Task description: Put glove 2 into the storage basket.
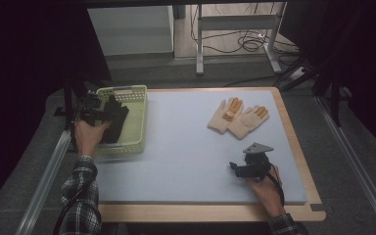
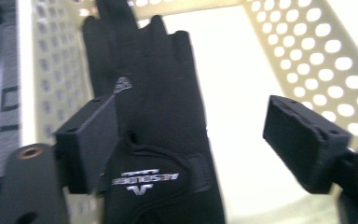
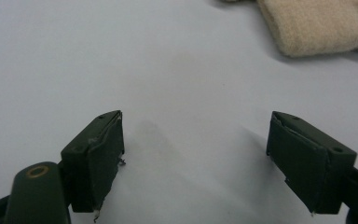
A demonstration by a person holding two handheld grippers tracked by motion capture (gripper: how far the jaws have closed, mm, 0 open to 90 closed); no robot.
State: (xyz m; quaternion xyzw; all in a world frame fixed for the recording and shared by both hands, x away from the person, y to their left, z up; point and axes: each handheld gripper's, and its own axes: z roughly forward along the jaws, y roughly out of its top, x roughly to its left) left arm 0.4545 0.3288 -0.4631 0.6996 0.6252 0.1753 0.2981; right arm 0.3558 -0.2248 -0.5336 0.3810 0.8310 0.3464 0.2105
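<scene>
Where the high view's lower edge cuts off the forearms, a plaid sleeve point(image 1: 81, 196) comes up at lower left and a bare hand at lower right. Right gripper point(image 1: 238, 168) sits low right of centre on the pale blue mat point(image 1: 186, 147), its grey three-cornered plate on top. In the right gripper view its jaws stand wide apart, nothing between them, bare mat beneath; a beige cuff edge shows at the upper right of that frame.

Further up the mat, right of centre: a pair of beige gloves point(image 1: 237, 117), lying flat side by side, touching, with orange fingertips pointing to the upper right. Well apart from both grippers.

Left side, mid-height: yellow-green perforated basket point(image 1: 139, 115) at the mat's left edge. Left gripper point(image 1: 108, 115) held over it from the left. Black gloves point(image 2: 163, 126) lie inside the basket, fingers toward the top of the left gripper view, white logo on the cuff at lower centre. Jaws there spread wide. The left-hand pad overlaps the glove's edge in the frame; the right-hand pad is clear of it. Not pressing on the glove.

Beyond the table, top of the high view: metal frame legs point(image 1: 199, 44) and loose cables point(image 1: 245, 41) on the floor.
</scene>
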